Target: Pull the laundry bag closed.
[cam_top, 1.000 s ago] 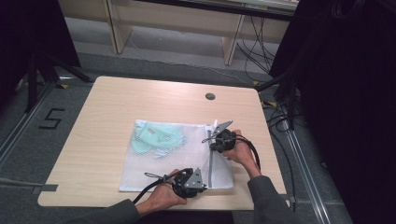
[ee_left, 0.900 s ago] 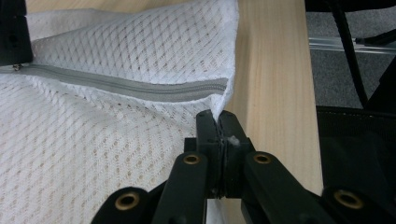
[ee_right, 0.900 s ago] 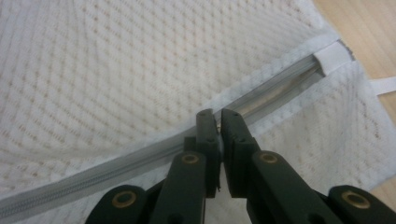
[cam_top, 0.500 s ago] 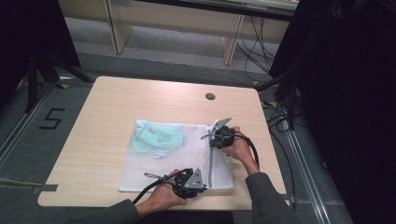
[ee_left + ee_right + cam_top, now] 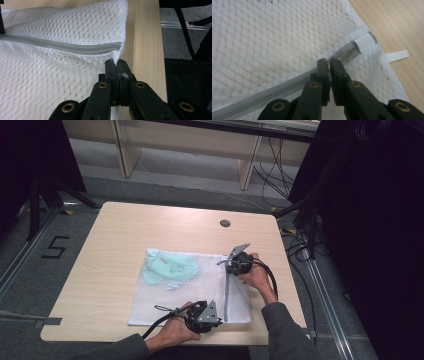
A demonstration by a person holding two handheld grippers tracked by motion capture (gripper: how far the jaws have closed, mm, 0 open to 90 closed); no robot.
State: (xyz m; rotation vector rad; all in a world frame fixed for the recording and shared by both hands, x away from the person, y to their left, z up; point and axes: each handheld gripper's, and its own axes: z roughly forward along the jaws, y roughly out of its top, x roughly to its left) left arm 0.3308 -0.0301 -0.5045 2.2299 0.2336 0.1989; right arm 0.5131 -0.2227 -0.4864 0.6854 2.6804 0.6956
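Note:
A white mesh bag [image 5: 200, 292] lies flat on the table, and a pale green garment [image 5: 167, 267] shows through its far left part. A grey zipper [image 5: 226, 295] runs along the bag's right side. My left gripper [image 5: 219, 319] is at the bag's near right corner. In the left gripper view its jaws [image 5: 116, 65] are shut on the mesh edge just below the zipper's end [image 5: 110, 47]. My right gripper [image 5: 229, 267] is at the zipper's far end. In the right gripper view its jaws [image 5: 327, 62] pinch the zipper pull, close to a white end tab [image 5: 364, 42].
The wooden table [image 5: 125, 235] has a round cable hole [image 5: 225, 223] near its far edge. The bag's right edge lies close to the table's right side. Black cables [image 5: 300, 245] hang past that side. A "5" [image 5: 54, 249] is marked on the floor at left.
My right gripper has slid a little farther along the zipper toward the bag's far edge. The left gripper has kept its hold on the near corner.

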